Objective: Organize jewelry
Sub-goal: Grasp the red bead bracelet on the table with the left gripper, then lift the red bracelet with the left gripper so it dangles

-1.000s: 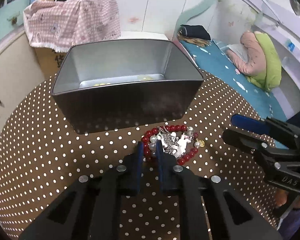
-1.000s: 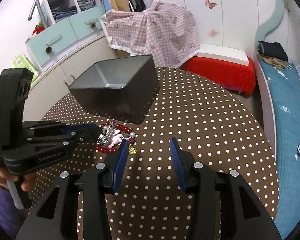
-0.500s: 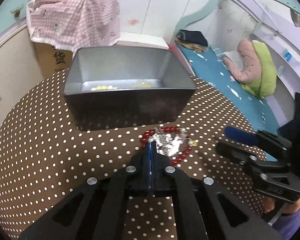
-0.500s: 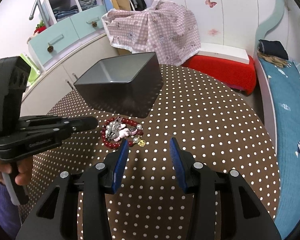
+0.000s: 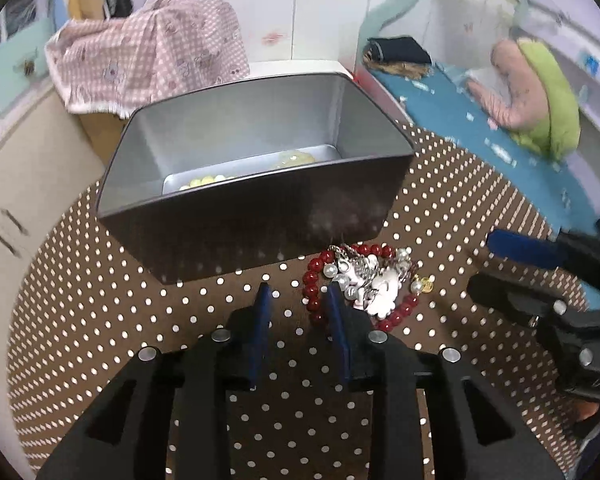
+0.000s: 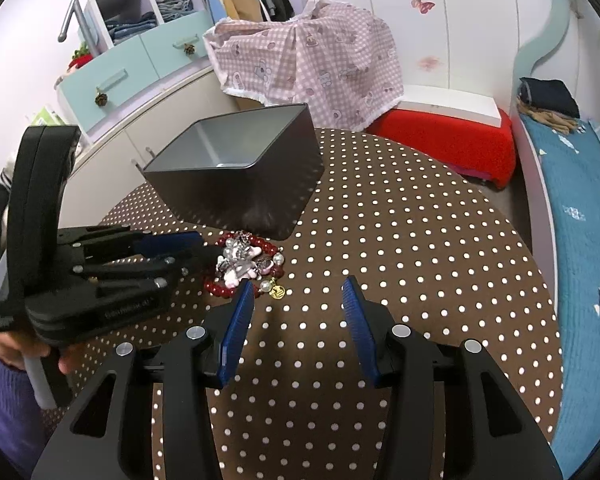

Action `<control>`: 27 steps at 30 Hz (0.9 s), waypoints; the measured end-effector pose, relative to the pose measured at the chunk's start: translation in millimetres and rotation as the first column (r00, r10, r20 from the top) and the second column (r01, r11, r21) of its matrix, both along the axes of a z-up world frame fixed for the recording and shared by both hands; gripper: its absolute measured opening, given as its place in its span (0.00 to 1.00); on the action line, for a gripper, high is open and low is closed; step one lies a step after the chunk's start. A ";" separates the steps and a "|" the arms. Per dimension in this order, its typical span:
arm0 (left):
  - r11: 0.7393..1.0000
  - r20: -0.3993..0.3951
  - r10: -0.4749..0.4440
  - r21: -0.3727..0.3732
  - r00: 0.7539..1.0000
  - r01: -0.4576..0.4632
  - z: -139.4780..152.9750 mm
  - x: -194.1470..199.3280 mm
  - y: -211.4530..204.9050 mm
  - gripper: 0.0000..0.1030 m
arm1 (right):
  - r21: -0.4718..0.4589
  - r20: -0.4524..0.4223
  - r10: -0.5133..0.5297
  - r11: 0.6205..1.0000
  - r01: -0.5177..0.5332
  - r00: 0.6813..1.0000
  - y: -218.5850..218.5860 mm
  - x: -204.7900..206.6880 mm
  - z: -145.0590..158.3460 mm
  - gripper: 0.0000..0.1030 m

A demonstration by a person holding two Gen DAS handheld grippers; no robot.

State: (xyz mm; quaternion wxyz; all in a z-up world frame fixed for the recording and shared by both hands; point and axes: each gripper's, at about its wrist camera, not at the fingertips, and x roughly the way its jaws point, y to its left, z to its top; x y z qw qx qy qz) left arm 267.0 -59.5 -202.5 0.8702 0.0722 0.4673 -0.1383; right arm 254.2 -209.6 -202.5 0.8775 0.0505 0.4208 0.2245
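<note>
Yellow beads (image 5: 208, 181) are being held in the tin (image 5: 256, 216); the red bracelet (image 5: 364, 280) is being left on the surface (image 6: 400, 240), both grippers' jaws spread, pinching nothing.

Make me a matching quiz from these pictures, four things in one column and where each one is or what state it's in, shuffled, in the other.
Things:
1. red bead bracelet with silver charms
2. dark metal rectangular tin
3. left tool
4. right tool

Descriptions:
A. fingers wide apart, holding nothing
B. lying on the brown polka-dot tablecloth just in front of the tin
C. holds pale yellow beads at its bottom
D. fingers open, one finger beside the red beads

Pairs: 1-B, 2-C, 3-D, 4-A
</note>
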 end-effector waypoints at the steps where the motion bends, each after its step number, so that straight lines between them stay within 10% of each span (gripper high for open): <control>1: 1.000 -0.005 -0.003 0.010 1.000 0.003 0.0 0.6 -1.0 0.26 | 0.002 -0.001 0.000 1.000 0.000 1.000 0.0 0.8 -0.4 0.44; 13: 0.996 -0.048 -0.085 -0.012 0.995 0.084 3.6 -15.5 -3.8 0.22 | 0.014 -0.010 0.012 1.000 -0.012 1.000 0.3 -2.5 -3.5 0.44; 17: 0.999 -0.041 -0.049 -0.001 0.998 0.049 4.0 -13.5 0.8 0.06 | 0.018 -0.009 0.013 1.000 -0.013 1.000 -0.7 -5.5 -1.8 0.45; 27: 0.980 -0.004 -0.073 -0.184 0.997 0.071 27.0 -21.4 17.0 0.06 | 0.006 -0.012 0.025 1.000 -0.025 1.000 2.1 -13.3 -0.9 0.48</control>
